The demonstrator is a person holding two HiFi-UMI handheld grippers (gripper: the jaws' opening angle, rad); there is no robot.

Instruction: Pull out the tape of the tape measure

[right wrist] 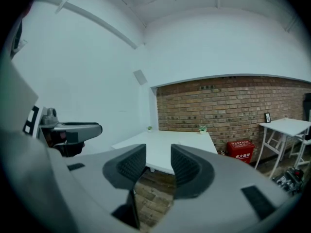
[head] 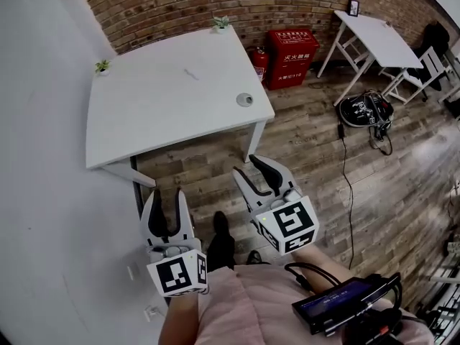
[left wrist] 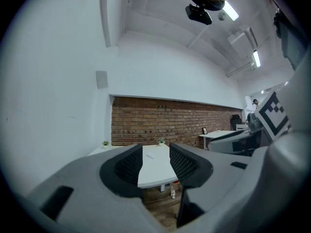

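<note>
A white table (head: 158, 113) with a smooth, flat, roughly square top is seen at 11 o'clock in the head view, set on white legs over a floor (head: 309, 164) of dark, worn wood planks. The room is closed at 12 o'clock by a rough red brick wall (head: 180, 2) and at 9 o'clock by a plain white wall (head: 43, 157). Two small potted plants are counted on the table, one at its far left corner (head: 103, 66) and one at its far right corner (head: 221, 23). One small pale object (head: 190, 74) lies near the middle of the top, and one round grey disc (head: 245, 100) is set near its right edge. Which of these, if either, is the tape measure cannot be told. One red box (head: 293, 56) and one red extinguisher (head: 260, 63) stand against the bricks at 1 o'clock, and a second white table (head: 374, 38) is seen at 2 o'clock. Two grippers are held low at 6 o'clock, each with grey curved jaws, black ribbed pads and one marker cube. The jaws of the left gripper (head: 166, 203) are parted moderately with nothing between them. The jaws of the right gripper (head: 251, 167) are likewise parted and hold nothing.
</note>
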